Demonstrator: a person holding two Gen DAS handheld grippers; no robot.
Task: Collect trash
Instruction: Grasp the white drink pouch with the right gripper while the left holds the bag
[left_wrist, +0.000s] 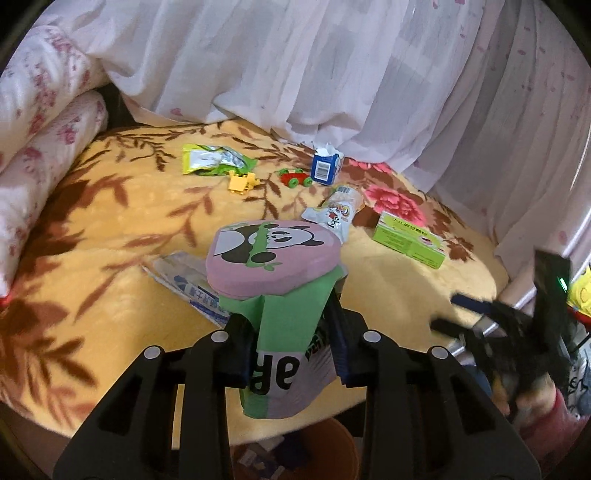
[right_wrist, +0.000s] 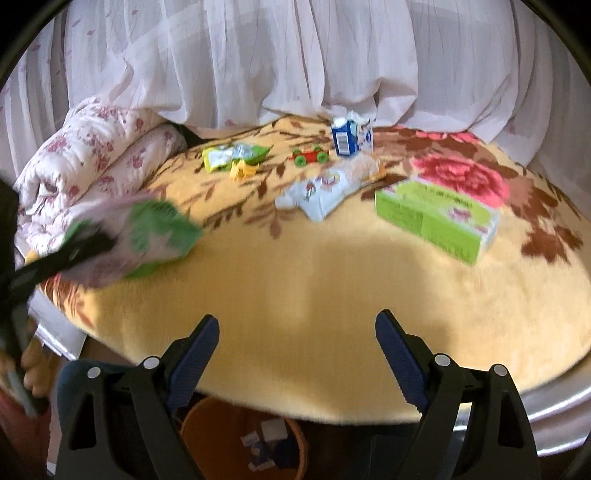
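Two tools in view. Left tool (left_wrist: 291, 354): jaws narrowed and pressing on a panda pack (left_wrist: 275, 258), pink and green, held clear above the bed (left_wrist: 388, 295). In the right wrist view the same pack (right_wrist: 147, 236) shows blurred at the left, off the blanket. Right tool (right_wrist: 297, 354): jaws wide apart, nothing between them, hovering over the near edge of the bed.

Bin (right_wrist: 207, 424): orange, on the floor below the bed's near edge, with a few scraps already inside. Its rim also shows under the left tool (left_wrist: 343, 443).

Still on the bed: green box (right_wrist: 436, 218) at right, white pouch (right_wrist: 317, 195) mid-bed, blue carton (right_wrist: 347, 136) and green wrapper (right_wrist: 229, 157) at the back, clear wrapper (left_wrist: 184, 280) just behind the held pack. Two small toys (right_wrist: 310, 155) lie between the wrapper and the carton; judged not trash.

Step in hand, as I read it: carrying the panda pack to the bin.

Next move calls for: bringing the left tool over the bin mouth, then opening the jaws so that the pack drops inside rather than on the rim. The right tool is free and looks best placed for the green box or the pouch.
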